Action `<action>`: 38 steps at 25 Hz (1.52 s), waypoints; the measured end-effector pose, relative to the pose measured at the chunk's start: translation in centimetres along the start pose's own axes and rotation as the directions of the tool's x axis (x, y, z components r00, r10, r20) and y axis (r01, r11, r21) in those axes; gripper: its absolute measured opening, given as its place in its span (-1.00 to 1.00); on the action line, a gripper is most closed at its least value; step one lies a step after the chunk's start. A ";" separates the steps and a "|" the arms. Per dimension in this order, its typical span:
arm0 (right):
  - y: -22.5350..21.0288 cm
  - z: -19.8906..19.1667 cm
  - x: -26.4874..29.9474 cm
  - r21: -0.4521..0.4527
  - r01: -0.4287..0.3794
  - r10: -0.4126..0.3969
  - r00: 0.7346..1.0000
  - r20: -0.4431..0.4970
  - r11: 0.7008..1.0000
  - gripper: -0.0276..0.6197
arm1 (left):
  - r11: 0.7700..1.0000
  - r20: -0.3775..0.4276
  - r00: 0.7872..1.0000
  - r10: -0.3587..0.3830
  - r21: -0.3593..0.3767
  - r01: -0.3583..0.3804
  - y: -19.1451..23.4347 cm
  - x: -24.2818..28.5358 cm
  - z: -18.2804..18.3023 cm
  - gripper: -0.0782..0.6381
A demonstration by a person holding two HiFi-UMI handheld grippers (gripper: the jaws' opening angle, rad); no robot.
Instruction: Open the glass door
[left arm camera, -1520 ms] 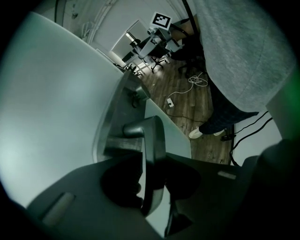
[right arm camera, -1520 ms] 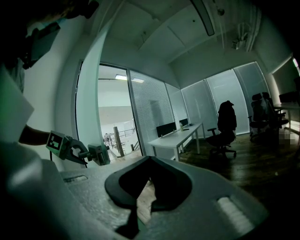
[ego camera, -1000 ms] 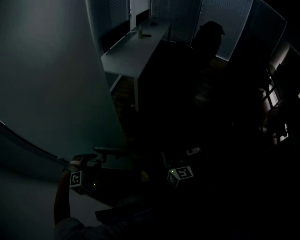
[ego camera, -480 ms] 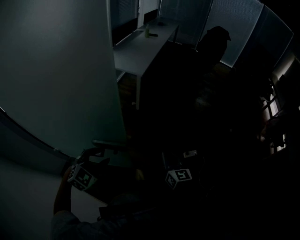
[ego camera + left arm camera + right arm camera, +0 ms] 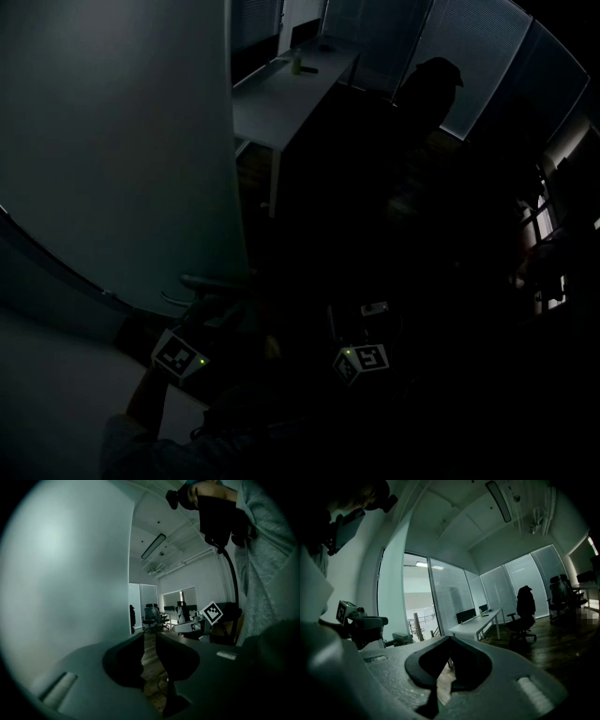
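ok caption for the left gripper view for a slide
Left gripper, jaws just closing with nothing between them, beside the glass door, office chairs beyond

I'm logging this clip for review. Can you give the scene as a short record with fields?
Setting: dim office
Glass door: frosted pane, at the left
Left hand-held gripper: beside the door's edge; jaws have just been closing, narrow gap, nothing between
Right hand-held gripper: jaws together, empty
Background: white desk, office chair
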State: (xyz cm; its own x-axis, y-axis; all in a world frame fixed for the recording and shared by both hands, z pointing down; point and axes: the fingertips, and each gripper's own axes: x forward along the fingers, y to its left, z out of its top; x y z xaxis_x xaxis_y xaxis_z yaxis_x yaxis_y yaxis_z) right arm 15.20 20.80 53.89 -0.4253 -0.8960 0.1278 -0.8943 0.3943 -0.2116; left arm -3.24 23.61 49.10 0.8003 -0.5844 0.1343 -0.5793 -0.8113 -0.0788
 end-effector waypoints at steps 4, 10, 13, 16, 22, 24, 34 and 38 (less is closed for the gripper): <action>0.3 1.0 -0.5 -0.010 -0.002 0.003 1.000 0.028 1.000 -0.91 | 0.999 0.048 0.999 0.027 -0.036 -0.025 -0.5 1.1 0.5 -0.64; 0.8 1.7 -1.2 -0.011 -0.016 0.017 0.998 0.054 1.000 -0.91 | 0.988 0.113 0.987 0.116 -0.118 -0.103 -0.4 2.6 1.3 -0.76; 1.1 2.3 -1.2 -0.018 -0.023 0.025 0.997 0.066 1.000 -0.91 | 0.980 0.145 0.978 0.150 -0.149 -0.129 -0.3 3.4 2.1 -0.77; 1.3 2.6 -1.2 -0.016 -0.025 0.027 0.997 0.077 1.000 -0.91 | 0.979 0.146 0.977 0.155 -0.153 -0.132 -0.5 3.8 2.3 -0.77; 1.6 3.3 -1.6 -0.020 -0.034 0.036 0.995 0.092 0.999 -0.91 | 0.978 0.153 0.974 0.164 -0.151 -0.141 -0.9 4.5 2.7 -0.77; 1.7 3.1 -1.7 -0.017 -0.036 0.037 0.996 0.087 0.999 -0.91 | 0.980 0.147 0.976 0.158 -0.146 -0.137 -1.3 4.7 2.5 -0.77; 1.9 2.6 -1.6 -0.021 -0.041 0.042 0.996 0.079 0.999 -0.91 | 0.985 0.135 0.980 0.147 -0.114 -0.132 -1.9 5.1 2.1 -0.77; 1.9 2.6 -1.5 -0.017 -0.041 0.043 0.996 0.080 0.999 -0.91 | 0.985 0.131 0.980 0.150 -0.105 -0.137 -1.7 5.2 2.0 -0.77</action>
State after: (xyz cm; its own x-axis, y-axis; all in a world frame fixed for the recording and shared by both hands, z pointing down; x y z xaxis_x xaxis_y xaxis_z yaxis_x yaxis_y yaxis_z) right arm 14.53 22.33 50.80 -0.4505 -0.8918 0.0409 -0.8782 0.4345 -0.1997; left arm 2.20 21.97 47.92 0.7174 -0.6966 -0.0098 -0.6966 -0.7174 0.0075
